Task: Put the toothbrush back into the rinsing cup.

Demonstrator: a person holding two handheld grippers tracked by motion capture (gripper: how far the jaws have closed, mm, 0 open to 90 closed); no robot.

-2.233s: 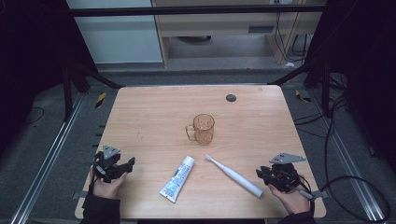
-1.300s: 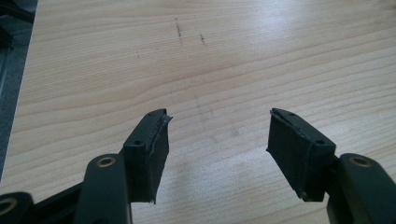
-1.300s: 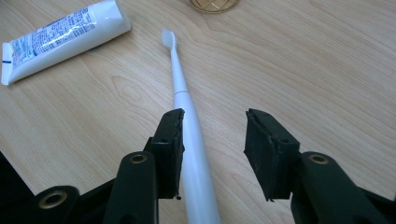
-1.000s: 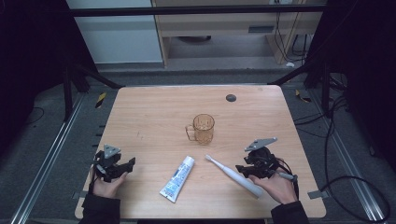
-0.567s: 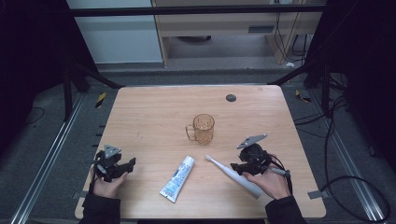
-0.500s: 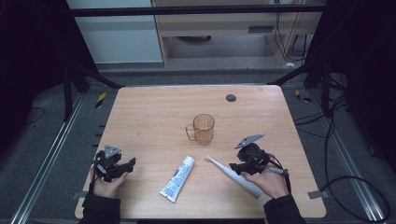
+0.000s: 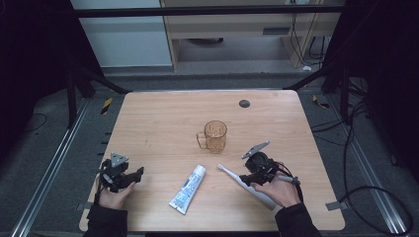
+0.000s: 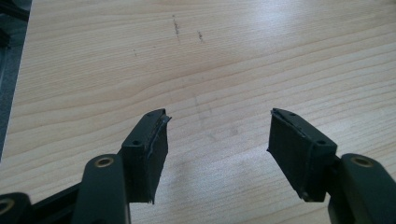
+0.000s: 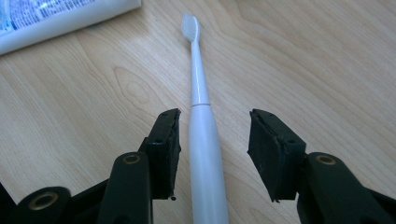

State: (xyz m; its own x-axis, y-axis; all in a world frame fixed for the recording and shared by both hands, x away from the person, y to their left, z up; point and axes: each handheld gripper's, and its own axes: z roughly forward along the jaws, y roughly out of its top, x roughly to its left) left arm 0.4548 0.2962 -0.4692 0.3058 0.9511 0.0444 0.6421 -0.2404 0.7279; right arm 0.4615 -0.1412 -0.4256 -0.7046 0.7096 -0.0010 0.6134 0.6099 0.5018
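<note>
A white electric toothbrush (image 7: 247, 186) (image 9: 201, 130) lies flat on the wooden table, bristle head pointing toward the toothpaste tube (image 7: 188, 188) (image 9: 56, 18). My right gripper (image 7: 249, 177) (image 9: 212, 140) straddles the handle with its jaws open, a gap on each side of the toothbrush. An amber plastic mug (image 7: 214, 136) stands upright at the table's middle. My left gripper (image 7: 134, 174) (image 8: 215, 140) rests open near the front left corner over bare wood, with nothing between its jaws.
A small dark round disc (image 7: 243, 103) lies near the far edge of the table (image 7: 163, 123). Metal frame rails run along both sides of the table, and cables trail on the floor at the right.
My right gripper has moved left from the front right corner to the toothbrush handle and lowered over it. The left gripper has stayed put.
</note>
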